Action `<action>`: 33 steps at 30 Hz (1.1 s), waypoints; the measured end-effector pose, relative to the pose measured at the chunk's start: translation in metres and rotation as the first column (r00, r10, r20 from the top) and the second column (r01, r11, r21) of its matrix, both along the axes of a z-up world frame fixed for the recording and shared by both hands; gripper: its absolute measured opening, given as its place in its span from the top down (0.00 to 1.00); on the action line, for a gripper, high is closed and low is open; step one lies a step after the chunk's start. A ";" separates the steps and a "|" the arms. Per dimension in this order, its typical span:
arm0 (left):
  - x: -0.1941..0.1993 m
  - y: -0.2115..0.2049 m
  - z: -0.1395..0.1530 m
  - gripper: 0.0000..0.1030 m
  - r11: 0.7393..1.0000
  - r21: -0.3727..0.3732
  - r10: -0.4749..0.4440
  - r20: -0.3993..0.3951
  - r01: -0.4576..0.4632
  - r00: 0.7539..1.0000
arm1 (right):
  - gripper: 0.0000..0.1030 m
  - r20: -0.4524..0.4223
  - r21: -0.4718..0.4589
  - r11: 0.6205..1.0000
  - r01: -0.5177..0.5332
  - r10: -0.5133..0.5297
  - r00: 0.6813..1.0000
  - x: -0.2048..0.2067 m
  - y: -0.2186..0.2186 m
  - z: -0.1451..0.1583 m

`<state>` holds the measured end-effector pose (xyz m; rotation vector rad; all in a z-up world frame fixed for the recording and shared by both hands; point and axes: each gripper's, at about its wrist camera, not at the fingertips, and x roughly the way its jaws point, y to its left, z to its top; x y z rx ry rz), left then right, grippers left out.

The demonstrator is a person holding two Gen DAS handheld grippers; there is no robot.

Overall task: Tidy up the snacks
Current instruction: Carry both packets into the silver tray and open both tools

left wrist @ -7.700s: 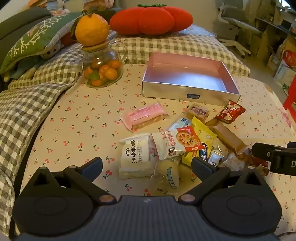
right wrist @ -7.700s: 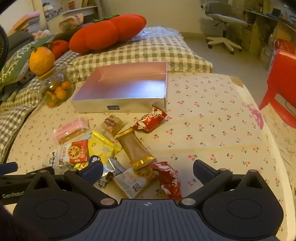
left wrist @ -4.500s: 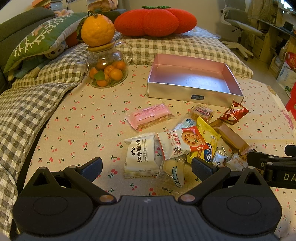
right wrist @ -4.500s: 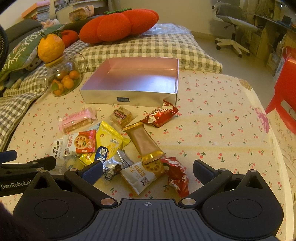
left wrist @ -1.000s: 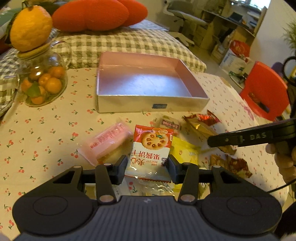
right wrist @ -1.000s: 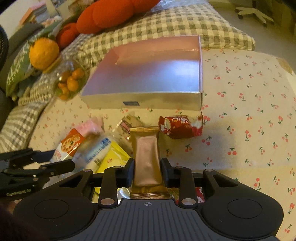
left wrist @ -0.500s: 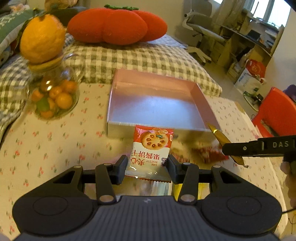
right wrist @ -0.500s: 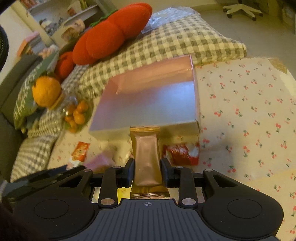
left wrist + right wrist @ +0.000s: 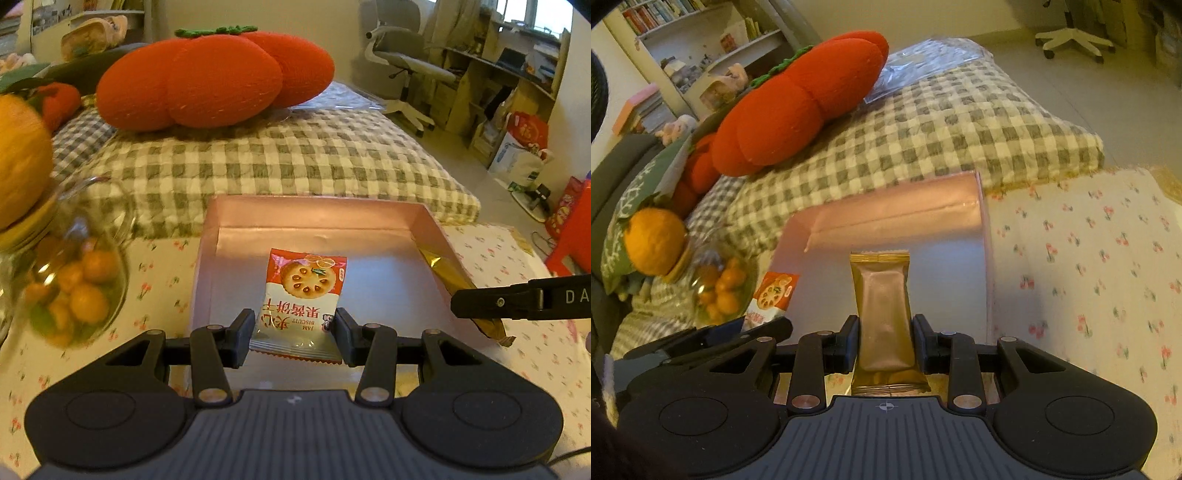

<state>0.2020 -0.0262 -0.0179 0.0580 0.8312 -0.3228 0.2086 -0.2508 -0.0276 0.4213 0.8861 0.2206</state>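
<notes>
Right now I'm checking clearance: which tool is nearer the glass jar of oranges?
Left. The left tool, holding the biscuit packet, is beside the jar; the right tool is across the pink box.

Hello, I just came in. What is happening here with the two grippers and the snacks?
A person is sorting snacks into a pink box on the cherry-print tablecloth. The left gripper has its jaws shut on a jam biscuit packet, and the right gripper has its jaws shut on a gold wrapped bar. Both snacks are held over the box, not yet released. A glass jar of small oranges stands left of the box.
</notes>
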 end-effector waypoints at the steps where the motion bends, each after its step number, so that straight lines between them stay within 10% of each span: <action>1: 0.004 -0.001 -0.002 0.59 1.000 0.004 -0.002 0.003 0.002 1.000 | 0.72 0.005 -0.003 1.000 0.001 -0.001 1.000 0.006 0.000 -0.003; 21: 0.043 -0.016 -0.032 0.56 0.992 0.119 -0.054 0.038 0.049 0.998 | 0.68 0.033 -0.078 0.997 -0.002 0.005 0.999 0.060 0.006 -0.036; 33: 0.030 -0.026 -0.022 0.23 0.984 0.139 -0.120 0.053 0.111 0.991 | 0.43 0.046 -0.096 0.995 -0.005 0.010 0.999 0.048 0.007 -0.018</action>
